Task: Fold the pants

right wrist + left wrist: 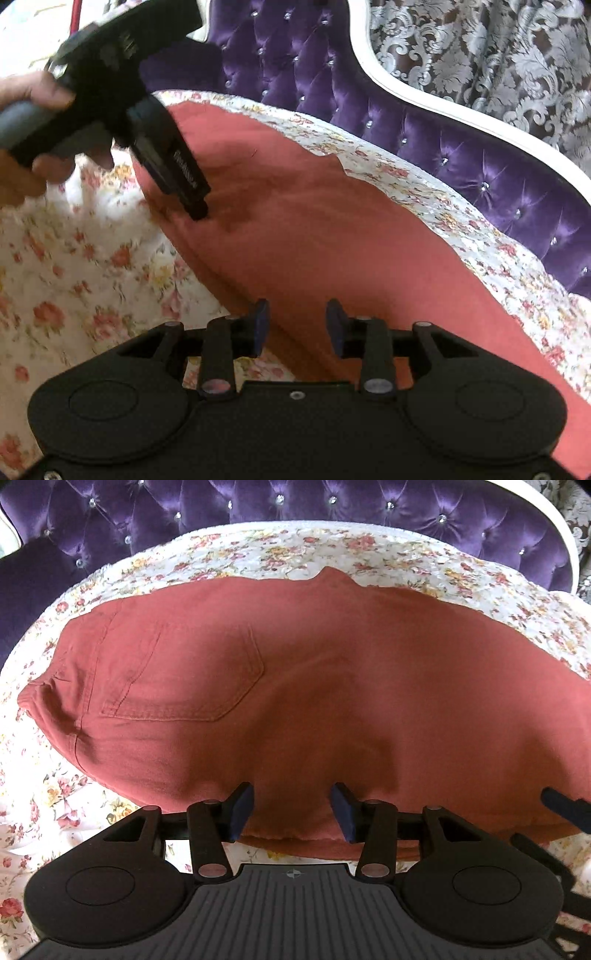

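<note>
Rust-red pants (295,686) lie flat on a floral bedspread (55,805), folded lengthwise with a back pocket (184,675) facing up and the waistband at the left. My left gripper (291,812) is open and empty, its blue pads (242,808) over the near edge of the pants. It also shows in the right wrist view (197,210), tips down on the red fabric. My right gripper (295,325) is open and empty above the pants (314,240) further along the leg. Its finger shows at the right edge of the left wrist view (565,808).
A purple tufted headboard (295,506) with a white frame (461,107) runs along the far side of the bed. Patterned grey curtains (480,44) hang behind it. A hand (33,110) holds the left gripper's handle.
</note>
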